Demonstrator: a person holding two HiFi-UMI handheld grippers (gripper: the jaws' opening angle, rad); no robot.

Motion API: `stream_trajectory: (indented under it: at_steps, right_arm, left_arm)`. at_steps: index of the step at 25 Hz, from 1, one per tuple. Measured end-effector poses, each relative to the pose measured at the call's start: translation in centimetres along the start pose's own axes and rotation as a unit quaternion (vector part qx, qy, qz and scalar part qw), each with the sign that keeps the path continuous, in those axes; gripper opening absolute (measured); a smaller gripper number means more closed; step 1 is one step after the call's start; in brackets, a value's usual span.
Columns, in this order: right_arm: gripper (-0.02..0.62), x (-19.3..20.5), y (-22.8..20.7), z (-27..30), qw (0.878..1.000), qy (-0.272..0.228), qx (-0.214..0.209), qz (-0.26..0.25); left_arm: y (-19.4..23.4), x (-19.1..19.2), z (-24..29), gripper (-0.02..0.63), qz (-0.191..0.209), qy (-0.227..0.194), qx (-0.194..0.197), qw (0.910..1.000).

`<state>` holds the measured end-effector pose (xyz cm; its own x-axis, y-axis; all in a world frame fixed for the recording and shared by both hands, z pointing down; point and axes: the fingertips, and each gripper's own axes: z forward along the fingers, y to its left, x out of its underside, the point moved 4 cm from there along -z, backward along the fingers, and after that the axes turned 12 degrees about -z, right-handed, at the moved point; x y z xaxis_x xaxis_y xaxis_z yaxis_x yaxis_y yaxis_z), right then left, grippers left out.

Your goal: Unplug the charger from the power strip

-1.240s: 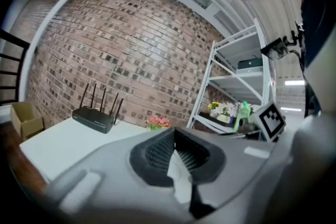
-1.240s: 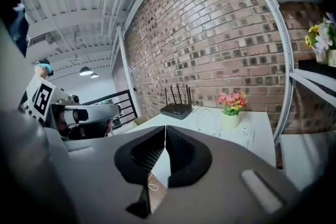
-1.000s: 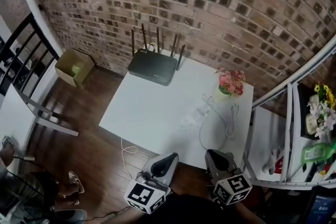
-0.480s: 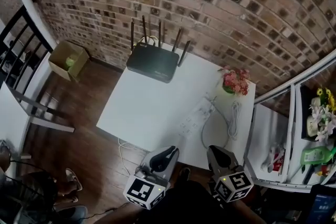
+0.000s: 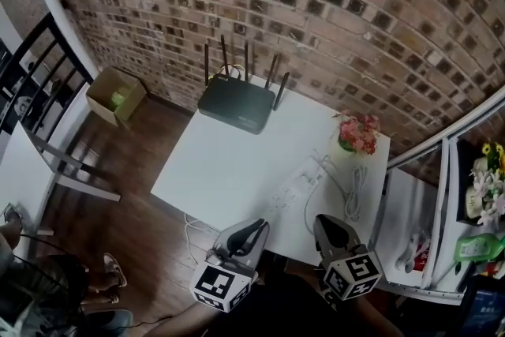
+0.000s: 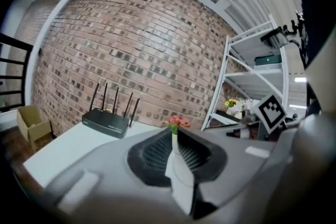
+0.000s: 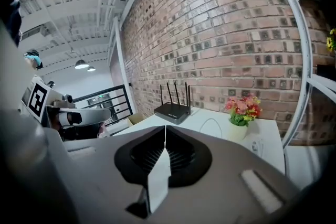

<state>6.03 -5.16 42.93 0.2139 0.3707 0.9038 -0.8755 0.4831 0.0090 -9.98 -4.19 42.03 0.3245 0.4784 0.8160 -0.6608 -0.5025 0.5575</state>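
The left gripper (image 5: 254, 229) is closing on nothing, a thin slit left between its jaws. Ahead of both grippers, between them, lies one white power strip (image 5: 293, 187), with one small white charger (image 5: 315, 164) plugged in at its far end. The right gripper (image 5: 329, 223) is clamped together, empty. Both tips sit nearer the table (image 5: 213, 162) edge than a second ago

Soft, even daylight, bright overall. Near own lens, left gripper (image 5: 254, 227) blurred, jaws closing, nothing between; right gripper (image 5: 327, 222) body likewise soft. Ahead of both tongs, white table (image 5: 229, 162) slightly washed out. Beyond tongs, brick wall (image 5: 331, 20) bows with fisheye; corners darken. Left of right gripper, ceiling lamp (image 7: 81, 64) glows. Distant things sharp.
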Motion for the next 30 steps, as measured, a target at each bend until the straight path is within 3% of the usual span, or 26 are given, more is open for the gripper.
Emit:
stream_trajectory:
  at_steps: [6,12,14,18,21,27,30]
  right_arm:
    - [0.012,0.2,-2.7,0.4,1.000,-0.013,0.004,-0.012]
    - [0.012,2.7,-5.1,3.0,0.997,0.008,0.003,-0.082]
    - [0.012,3.9,-5.3,4.3,0.995,0.019,-0.003,-0.097]
    - [0.017,6.8,-6.0,7.1,0.990,0.044,-0.004,-0.134]
    - [0.135,9.2,-6.7,9.4,0.988,0.073,-0.016,-0.133]
    - [0.179,12.2,-7.2,13.0,0.981,0.112,-0.040,-0.152]
    - [0.197,12.2,-6.8,14.6,0.977,0.127,-0.046,-0.163]
  left_arm:
    - [0.5,0.1,1.3,0.032,0.008,-0.005,-0.036,0.9993]
    - [1.1,1.2,5.5,0.025,0.018,0.010,-0.052,0.9985]
    - [1.4,2.0,7.3,0.023,0.037,0.019,-0.053,0.9977]
    - [3.8,6.2,10.4,0.023,0.103,0.079,-0.077,0.9886]
    - [6.0,9.4,12.4,0.025,0.107,0.136,-0.094,0.9805]
    - [8.6,12.8,15.4,0.031,0.116,0.199,-0.120,0.9658]
    - [9.1,14.3,16.0,0.073,0.137,0.229,-0.122,0.9560]
